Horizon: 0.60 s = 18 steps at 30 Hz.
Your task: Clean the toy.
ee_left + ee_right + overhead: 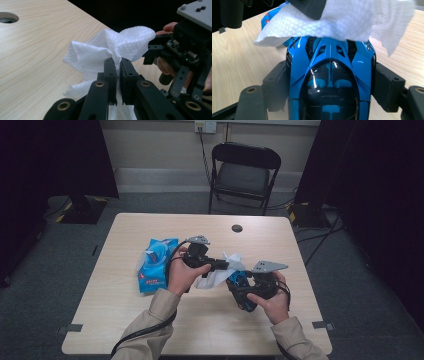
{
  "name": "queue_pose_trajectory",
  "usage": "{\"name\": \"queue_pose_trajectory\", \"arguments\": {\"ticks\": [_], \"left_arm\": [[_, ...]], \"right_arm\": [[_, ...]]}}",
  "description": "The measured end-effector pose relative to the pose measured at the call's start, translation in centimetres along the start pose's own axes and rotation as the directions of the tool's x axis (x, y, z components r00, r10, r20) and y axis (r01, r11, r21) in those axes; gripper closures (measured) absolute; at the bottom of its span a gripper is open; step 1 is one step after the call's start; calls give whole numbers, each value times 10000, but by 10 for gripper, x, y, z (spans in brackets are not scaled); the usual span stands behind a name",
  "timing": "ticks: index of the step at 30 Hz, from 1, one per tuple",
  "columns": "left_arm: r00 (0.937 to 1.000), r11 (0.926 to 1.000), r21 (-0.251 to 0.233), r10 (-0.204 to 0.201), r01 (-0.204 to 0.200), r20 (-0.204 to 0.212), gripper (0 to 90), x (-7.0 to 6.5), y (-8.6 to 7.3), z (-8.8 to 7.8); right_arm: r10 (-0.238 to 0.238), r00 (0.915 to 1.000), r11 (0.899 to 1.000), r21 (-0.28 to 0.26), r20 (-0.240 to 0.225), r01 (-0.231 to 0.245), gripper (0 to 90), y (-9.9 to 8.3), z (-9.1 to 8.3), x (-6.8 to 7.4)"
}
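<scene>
My left gripper (227, 265) (118, 65) is shut on a white wet wipe (217, 272) (100, 50), which bunches out beyond its jaws. In the right gripper view, the wipe (332, 20) lies over the far end of a blue toy car (329, 80). That car (239, 282) sits lengthwise between the jaws of my right gripper (239, 292) (329, 82), and the pads press on both of its sides. Both grippers meet above the middle of the wooden table (150, 320).
A blue pack of wet wipes (155, 262) lies on the table to the left of my left hand. A round cable hole (237, 228) (7, 17) sits near the far edge. A black folding chair (242, 175) stands behind the table.
</scene>
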<state>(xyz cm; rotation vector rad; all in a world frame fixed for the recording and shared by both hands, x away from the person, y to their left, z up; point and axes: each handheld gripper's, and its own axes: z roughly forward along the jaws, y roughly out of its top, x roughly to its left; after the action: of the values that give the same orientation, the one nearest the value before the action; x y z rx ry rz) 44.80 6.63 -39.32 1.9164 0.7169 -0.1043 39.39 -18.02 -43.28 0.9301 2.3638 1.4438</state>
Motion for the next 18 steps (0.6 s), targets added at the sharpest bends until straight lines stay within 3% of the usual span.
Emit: {"name": "queue_pose_trajectory", "arguments": {"ticks": [7,18], "left_arm": [[9998,9998,112,-166,167,-130,848,5,-7,-3],[9995,9983,509,-298,293,94,849,7,-21,4]], "right_arm": [[50,10000,9999,-138,17,-49,249,2,-2,0],[30,10000,9997,-258,6,-30,249,4,-4,1]]}}
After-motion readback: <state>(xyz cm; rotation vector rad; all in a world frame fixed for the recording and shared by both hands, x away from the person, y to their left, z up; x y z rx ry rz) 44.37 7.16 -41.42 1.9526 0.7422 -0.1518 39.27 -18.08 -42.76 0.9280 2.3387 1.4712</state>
